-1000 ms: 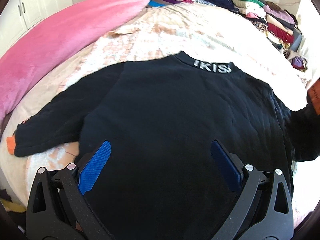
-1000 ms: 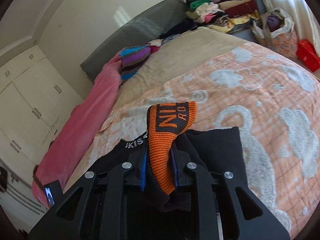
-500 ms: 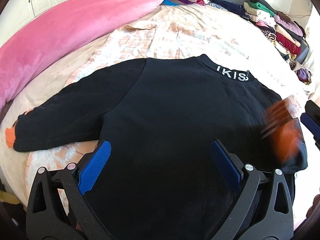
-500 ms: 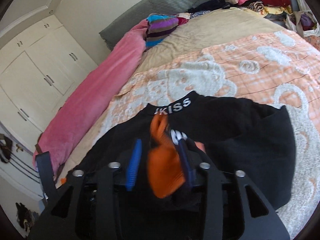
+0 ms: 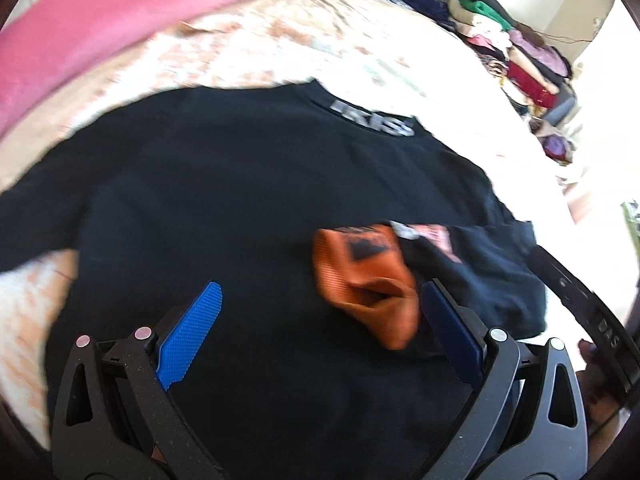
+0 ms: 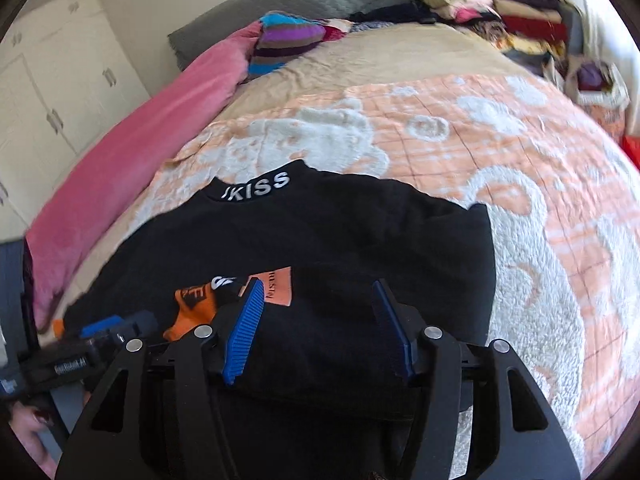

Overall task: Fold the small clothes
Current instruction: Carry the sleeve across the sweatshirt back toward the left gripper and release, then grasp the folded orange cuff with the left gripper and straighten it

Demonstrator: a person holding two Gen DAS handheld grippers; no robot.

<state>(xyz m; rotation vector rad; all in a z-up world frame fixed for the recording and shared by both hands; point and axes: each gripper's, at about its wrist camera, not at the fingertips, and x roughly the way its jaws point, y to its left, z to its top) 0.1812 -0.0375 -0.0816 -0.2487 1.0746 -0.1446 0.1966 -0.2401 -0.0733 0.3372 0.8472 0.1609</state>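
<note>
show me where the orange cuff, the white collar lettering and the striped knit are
orange cuff [image 5: 362,280], left wrist view, ribbed middle of the cuff
white collar lettering [image 6: 256,188], right wrist view, middle letters
striped knit [image 6: 282,46], right wrist view, its purple stripe

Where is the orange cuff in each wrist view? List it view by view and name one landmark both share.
Left wrist: the orange cuff lies right of centre on the black sweater, by the left gripper's right-hand finger.
Right wrist: the cuff sits lower left, just left of the right gripper's left-hand finger.
Shared landmark: the white collar lettering.
</note>
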